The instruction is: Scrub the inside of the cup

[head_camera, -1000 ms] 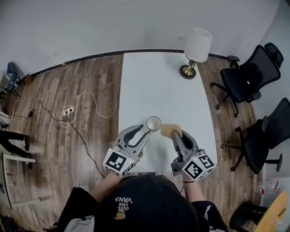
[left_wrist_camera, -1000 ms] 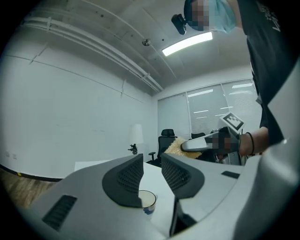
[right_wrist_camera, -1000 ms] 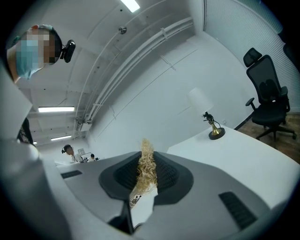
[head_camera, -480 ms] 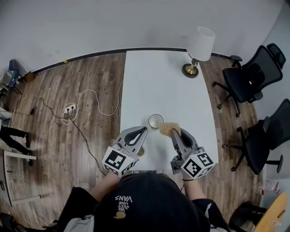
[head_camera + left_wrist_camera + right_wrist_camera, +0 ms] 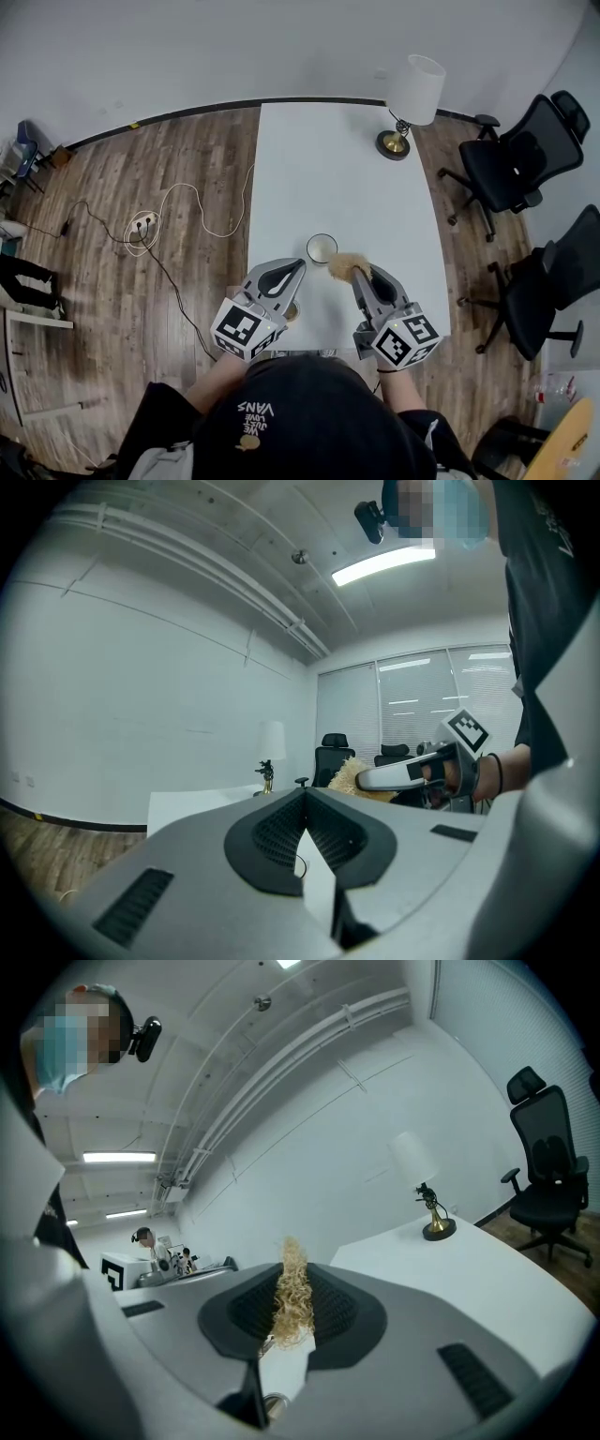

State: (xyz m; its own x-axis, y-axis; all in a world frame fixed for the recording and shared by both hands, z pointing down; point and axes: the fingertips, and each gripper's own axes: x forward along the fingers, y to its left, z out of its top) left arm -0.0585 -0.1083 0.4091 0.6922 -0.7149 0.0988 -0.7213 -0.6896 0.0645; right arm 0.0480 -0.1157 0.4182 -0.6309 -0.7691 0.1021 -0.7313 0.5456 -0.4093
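Cup on the counter [image 5: 328, 178], just ahead of both jaw tips.

The left hand-held gripper [image 5: 296, 267] has its jaws together with nothing in them. The right hand-held gripper [image 5: 362, 274] is clamped on a tan scrubber [image 5: 345, 267]. The cup [image 5: 321, 248] stands upright just beyond them, beside the scrubber's left.

Table top [image 5: 337, 178]: smooth matt white; floor [image 5: 178, 178]: grained wood plank; scrubber [image 5: 345, 267]: coarse straw-coloured fibre; lamp base [image 5: 393, 145]: glossy brass-like metal; left gripper [image 5: 299, 266] and right gripper [image 5: 360, 275]: matt grey plastic.
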